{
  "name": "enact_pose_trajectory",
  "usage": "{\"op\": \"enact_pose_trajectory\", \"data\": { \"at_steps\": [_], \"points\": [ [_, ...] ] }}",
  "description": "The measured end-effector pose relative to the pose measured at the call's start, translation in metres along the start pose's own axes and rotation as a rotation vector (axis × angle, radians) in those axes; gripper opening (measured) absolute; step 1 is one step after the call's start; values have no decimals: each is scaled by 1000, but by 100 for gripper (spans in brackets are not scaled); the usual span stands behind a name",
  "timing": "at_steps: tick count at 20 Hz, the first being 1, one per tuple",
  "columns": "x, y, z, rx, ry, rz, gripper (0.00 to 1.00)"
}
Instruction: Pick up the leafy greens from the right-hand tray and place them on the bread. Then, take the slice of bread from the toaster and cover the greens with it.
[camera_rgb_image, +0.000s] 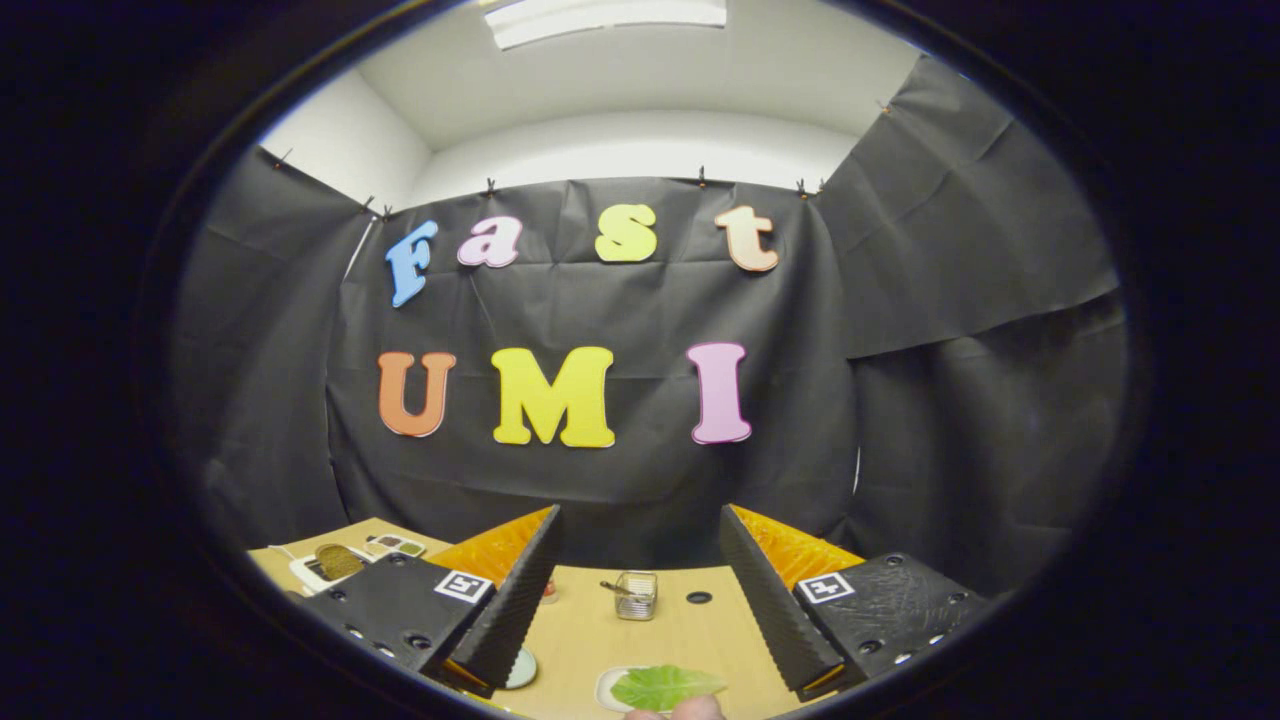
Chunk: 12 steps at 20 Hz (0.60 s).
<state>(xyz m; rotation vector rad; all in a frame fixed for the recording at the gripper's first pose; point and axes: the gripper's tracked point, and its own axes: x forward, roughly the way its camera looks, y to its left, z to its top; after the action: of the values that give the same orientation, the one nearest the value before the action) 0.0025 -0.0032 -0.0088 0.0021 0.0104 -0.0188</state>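
Hovering released, the fingers (640, 590) grasp nothing; leafy greens (665, 686) lie untouched on their tray (606, 690) between them, everything apparently left.

Bright ceiling light panel (610, 18) overhead, glare on white ceiling, dim black cloth walls, strong fisheye bending, soft blurred rim
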Motion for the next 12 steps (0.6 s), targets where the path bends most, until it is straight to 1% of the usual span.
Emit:
{"op": "enact_pose_trajectory", "data": {
  "at_steps": [3, 7, 10, 12],
  "points": [
    [-3, -5, -4, 7, 10, -7, 95],
    [-4, -23, -21, 24, 51, -26, 95],
    [-3, -39, -40, 18, 83, -43, 95],
    [-5, -49, -57, 7, 115, -37, 95]
  ]
}}
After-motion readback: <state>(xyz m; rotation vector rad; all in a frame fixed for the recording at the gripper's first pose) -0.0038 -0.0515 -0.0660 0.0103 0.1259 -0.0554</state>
